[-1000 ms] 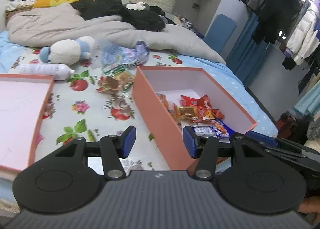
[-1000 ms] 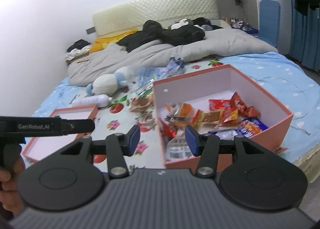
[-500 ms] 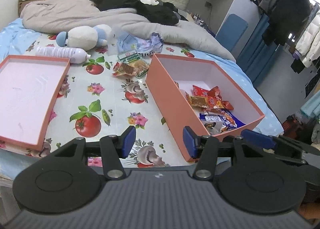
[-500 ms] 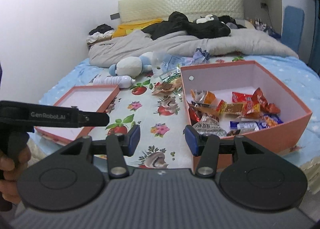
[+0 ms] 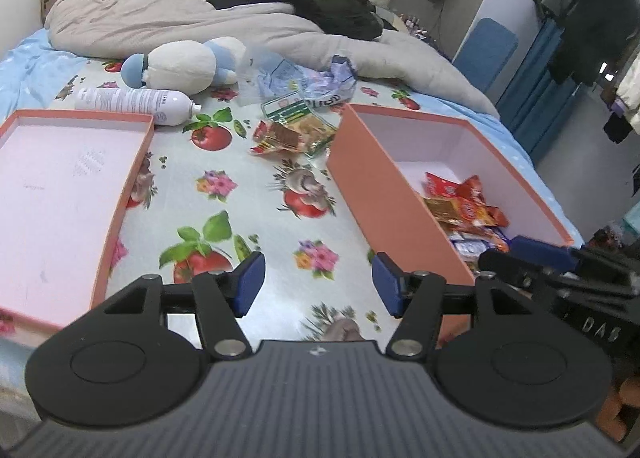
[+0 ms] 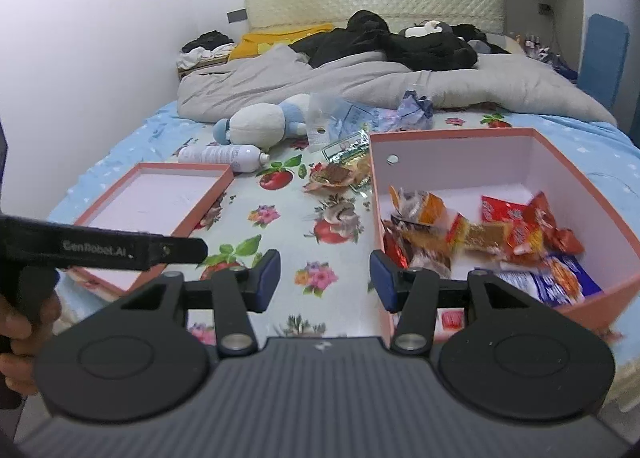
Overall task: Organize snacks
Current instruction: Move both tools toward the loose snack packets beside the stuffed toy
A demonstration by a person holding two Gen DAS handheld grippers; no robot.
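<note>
- The left gripper (image 5: 318, 285) has pulled back and risen since a second ago: its jaws then straddled the box's near wall, and now they hang released and empty over the flowered sheet (image 5: 224, 217), with that wall at 3 o'clock.
- The right gripper (image 6: 325, 278) has backed off too; earlier it hovered at the box's near edge, and now its blue pads (image 6: 267, 278) stand spread, holding nothing, above the sheet beside the box's near left corner.
- The box lid (image 5: 60, 193) shows far more fully than before, lying upturned at 9 o'clock in the left wrist view, pink inside.
- The orange box (image 6: 600, 300) sits at 3 o'clock in the right wrist view, open, its inside pale pink.
- Snack packets (image 6: 500, 234) lie heaped in the box's near half: red, orange and gold wrappers, with a blue and white packet (image 6: 552, 282) nearest the front wall.
- Loose snacks (image 5: 292, 131) lie on the sheet at 12 o'clock, just beyond the box's far left corner, touching each other in a small pile.
- Further off lie a white bottle (image 5: 136, 101) on its side, a plush toy (image 5: 180, 65), crumpled plastic bags (image 5: 316, 77), and a grey duvet (image 5: 200, 21).
</note>
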